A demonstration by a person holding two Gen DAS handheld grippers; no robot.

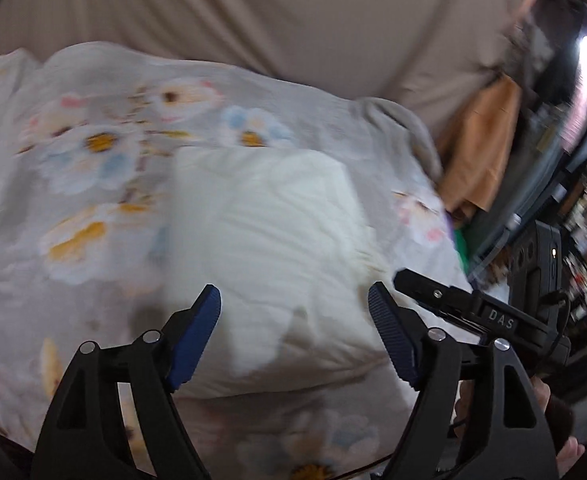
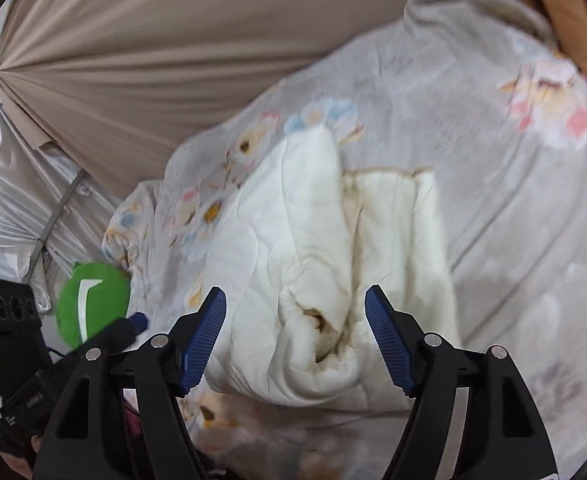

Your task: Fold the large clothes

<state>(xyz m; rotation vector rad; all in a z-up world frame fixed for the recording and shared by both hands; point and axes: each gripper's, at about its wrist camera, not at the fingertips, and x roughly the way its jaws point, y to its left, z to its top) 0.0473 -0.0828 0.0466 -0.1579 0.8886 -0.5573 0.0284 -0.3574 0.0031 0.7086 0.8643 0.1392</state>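
Observation:
A folded cream-white garment (image 1: 265, 248) lies on a grey floral bedspread (image 1: 93, 152). My left gripper (image 1: 293, 300) is open just above its near edge, holding nothing. In the right wrist view the same garment (image 2: 313, 248) shows as a thick folded bundle with a rolled near end. My right gripper (image 2: 295, 300) is open with its jaws on either side of that rolled end, not closed on it. The right gripper's body (image 1: 473, 312) shows at the right of the left wrist view.
A beige curtain (image 1: 293, 20) hangs behind the bed. An orange cloth (image 1: 481, 140) hangs at the right. A green round item (image 2: 93, 304) lies at the bedspread's left edge, beside silvery fabric (image 2: 9, 184). The left gripper's body (image 2: 9, 320) is at lower left.

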